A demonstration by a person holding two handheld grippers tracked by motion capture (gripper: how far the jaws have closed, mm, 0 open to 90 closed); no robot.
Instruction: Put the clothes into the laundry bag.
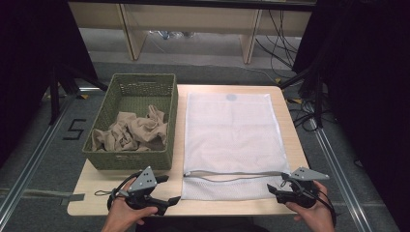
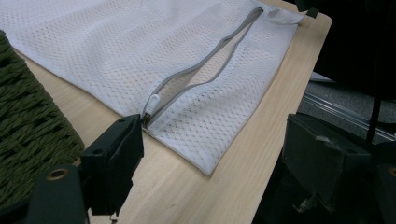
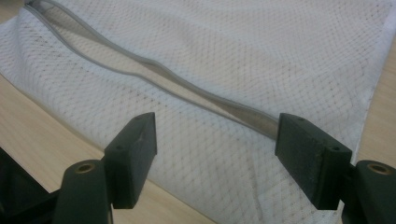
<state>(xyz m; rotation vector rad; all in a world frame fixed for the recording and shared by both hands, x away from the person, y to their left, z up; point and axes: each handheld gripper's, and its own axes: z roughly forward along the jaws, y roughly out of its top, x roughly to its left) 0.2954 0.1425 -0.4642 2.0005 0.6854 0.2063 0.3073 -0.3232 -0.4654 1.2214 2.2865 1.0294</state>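
Observation:
A white mesh laundry bag (image 1: 232, 133) lies flat on the wooden table (image 1: 92, 181), its grey zipper (image 1: 232, 175) open along the near end. The zipper pull (image 2: 153, 101) sits at the bag's left corner. A green woven basket (image 1: 133, 89) to the left holds crumpled beige cloth (image 1: 133, 131). My left gripper (image 1: 170, 188) rests open near the front edge, just left of the bag's corner. My right gripper (image 1: 274, 186) is open at the bag's near right corner. Its jaws straddle the mesh bag (image 3: 224, 154) below the open zipper (image 3: 154, 67).
The table's front and right edges lie close to both grippers. Beyond the table stand wooden legs (image 1: 133, 34) and loose cables (image 1: 285, 38) on the floor. A metal rail (image 1: 338, 169) runs along the right side.

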